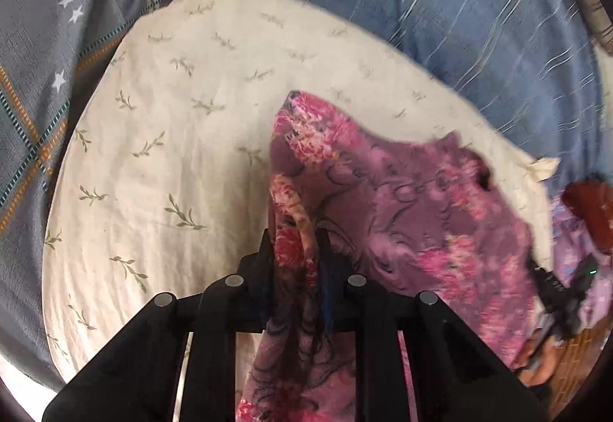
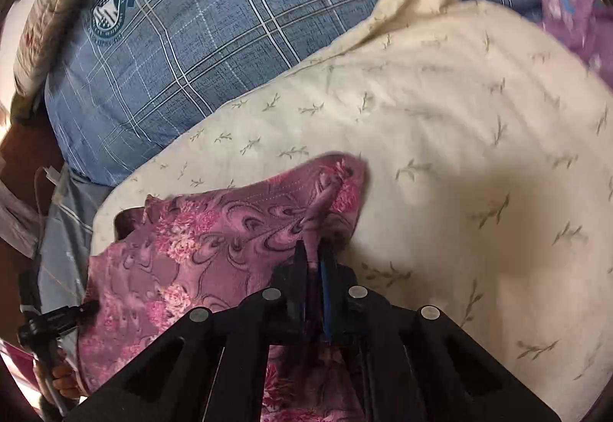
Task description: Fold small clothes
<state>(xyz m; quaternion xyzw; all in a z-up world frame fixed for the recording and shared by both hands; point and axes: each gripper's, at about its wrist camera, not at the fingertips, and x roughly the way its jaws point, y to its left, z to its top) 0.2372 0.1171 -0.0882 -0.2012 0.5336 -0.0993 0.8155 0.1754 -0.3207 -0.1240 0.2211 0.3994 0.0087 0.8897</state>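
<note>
A cream leaf-print pillow (image 1: 172,138) lies on a bed among blue plaid bedding (image 2: 184,50), its broad top bare beyond the cloth. The purple floral garment (image 1: 402,200) hangs just over it, one edge pinched in the left claw (image 1: 297,249), another clamped in the right claw (image 2: 314,257).

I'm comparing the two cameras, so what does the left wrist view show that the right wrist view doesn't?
Only the left wrist view shows the grey star-printed bedsheet. Only the right wrist view shows the round crest logo on the blue checked pillow. Both show the pink-purple floral cloth, pinched by the left claw and right claw, over the cream leaf-print pillow.
</note>
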